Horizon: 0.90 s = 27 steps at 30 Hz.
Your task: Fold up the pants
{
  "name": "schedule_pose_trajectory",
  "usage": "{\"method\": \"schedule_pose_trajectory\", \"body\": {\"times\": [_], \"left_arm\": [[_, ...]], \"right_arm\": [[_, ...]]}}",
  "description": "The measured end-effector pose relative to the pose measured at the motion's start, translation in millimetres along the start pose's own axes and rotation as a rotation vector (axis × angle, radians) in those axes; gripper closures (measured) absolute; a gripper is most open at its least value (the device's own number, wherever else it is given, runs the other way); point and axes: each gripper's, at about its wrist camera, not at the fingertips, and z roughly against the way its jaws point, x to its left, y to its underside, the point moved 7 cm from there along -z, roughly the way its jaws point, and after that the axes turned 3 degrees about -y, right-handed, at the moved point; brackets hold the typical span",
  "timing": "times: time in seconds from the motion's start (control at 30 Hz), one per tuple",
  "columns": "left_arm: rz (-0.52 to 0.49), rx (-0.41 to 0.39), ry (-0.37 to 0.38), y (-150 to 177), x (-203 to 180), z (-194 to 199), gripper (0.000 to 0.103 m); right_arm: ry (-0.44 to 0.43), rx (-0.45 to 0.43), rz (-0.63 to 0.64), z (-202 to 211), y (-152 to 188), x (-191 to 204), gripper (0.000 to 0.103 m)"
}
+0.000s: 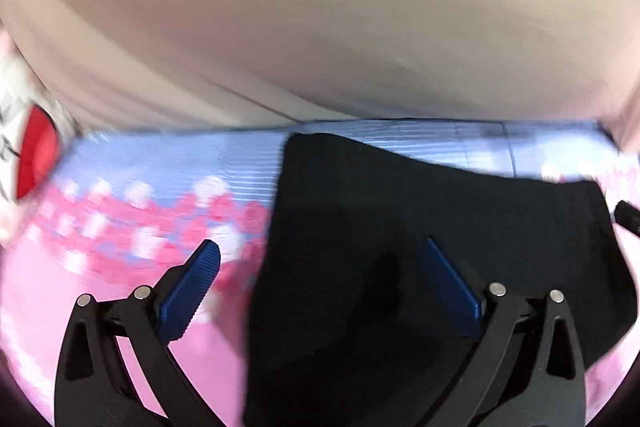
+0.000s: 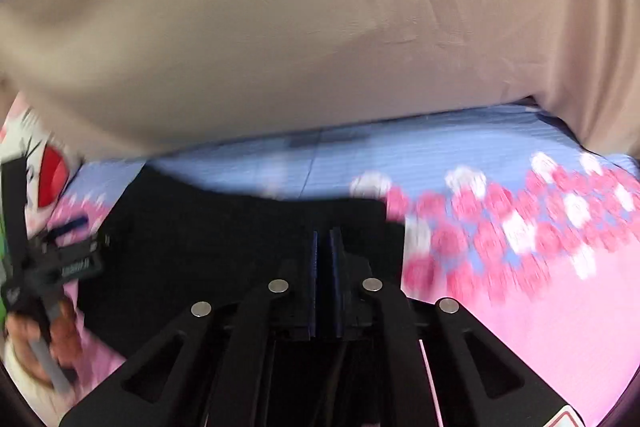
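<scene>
over the bed, through your left wrist camera, your left gripper [image 1: 320, 259] stands spread wide, its blue pads [image 1: 192, 291] far apart with nothing pressed between them. the black pants [image 1: 400, 227] lie folded flat on the floral sheet [image 1: 120, 219], which is pink near you and striped blue toward the far edge. the right pad sits over the dark cloth and the left pad over the pink print beside the pants' left edge; whether either pad touches the fabric you cannot tell, since the picture is smeared. a beige curtain [image 1: 320, 27] fills the upper half, and a white cushion with a red patch [image 1: 36, 155] shows at the left rim.

through your right wrist camera, your right gripper [image 2: 324, 255] has its pads pressed together over the near right part of the pants [image 2: 220, 227]; black on black, it is perhaps pinching a fold, but you cannot tell. the sheet's [image 2: 520, 307] flower print runs off to the right. at the left edge your left gripper [image 2: 72, 227] appears, held in a hand [image 2: 36, 339] near the pants' left side.
</scene>
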Motion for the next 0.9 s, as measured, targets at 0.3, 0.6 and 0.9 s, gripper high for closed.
{"method": "schedule_pose_trajectory", "body": {"times": [0.3, 0.6, 0.9], "left_arm": [[-0.046, -0.012, 0.002, 53, 5, 54, 0.005], [-0.027, -0.031, 0.008, 95, 8, 94, 0.005], [0.017, -0.007, 0.037, 148, 6, 103, 0.005]], "right_arm": [[0.056, -0.08, -0.063, 53, 51, 2, 0.081], [0.135, -0.139, -0.039, 82, 110, 30, 0.049], [0.153, -0.118, -0.038, 93, 157, 42, 0.038]]}}
